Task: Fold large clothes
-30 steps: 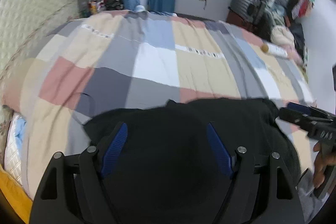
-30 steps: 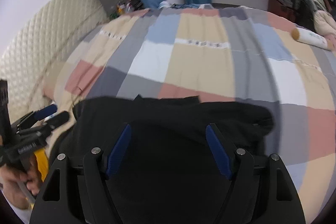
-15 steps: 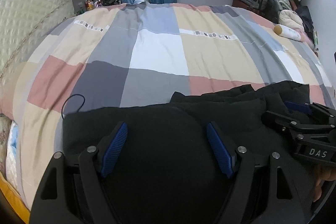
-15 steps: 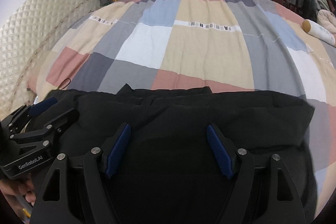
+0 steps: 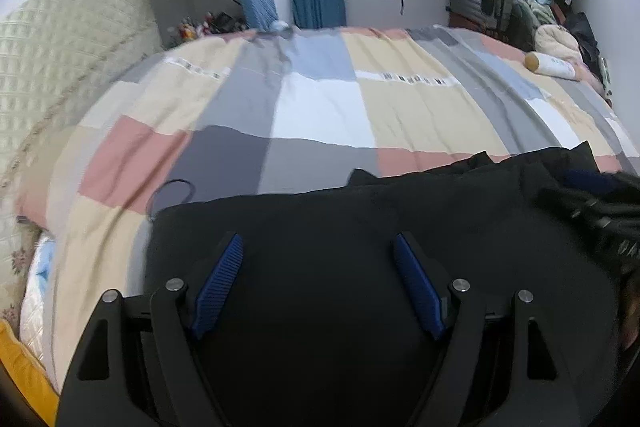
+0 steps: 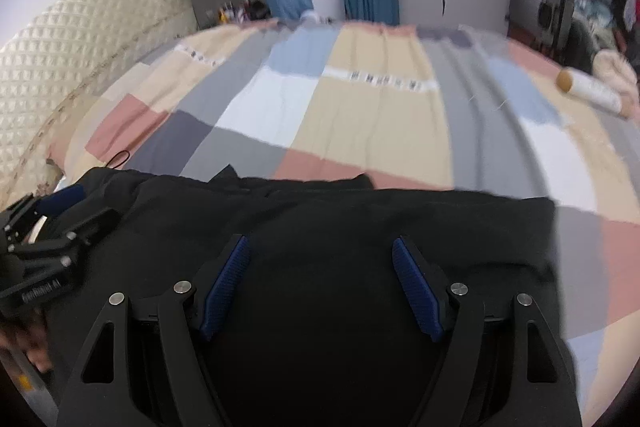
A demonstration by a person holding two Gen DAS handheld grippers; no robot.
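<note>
Both pairs of jaws stand wide apart with nothing between the blue pads. The left gripper [image 5: 318,287] and the right gripper [image 6: 320,287] hang over the near part of the black garment [image 5: 360,227], and whether the fingertips touch the cloth cannot be told from either view. The garment lies on the near edge of the patchwork bedspread [image 5: 320,115], bunched in layers, with a loose flap sticking out along its far edge.

The main risk is a shallow grab. If the jaws close on the top layer alone, the layers beneath will stay behind and the fold will come out crooked. The dark cloth gives little contrast, so edges and seams are hard to pick out, and a gripper could catch mid-panel instead of a corner. The two grippers are close together over the garment, so a careless reach could knock one into the other.

Just beyond the garment's left corner lies a thin black cord loop [image 5: 174,191]; dragging the cloth that way could snag it. Far beyond the garment, at the bedspread's right edge, a white bottle [image 5: 552,65] lies well clear.
</note>
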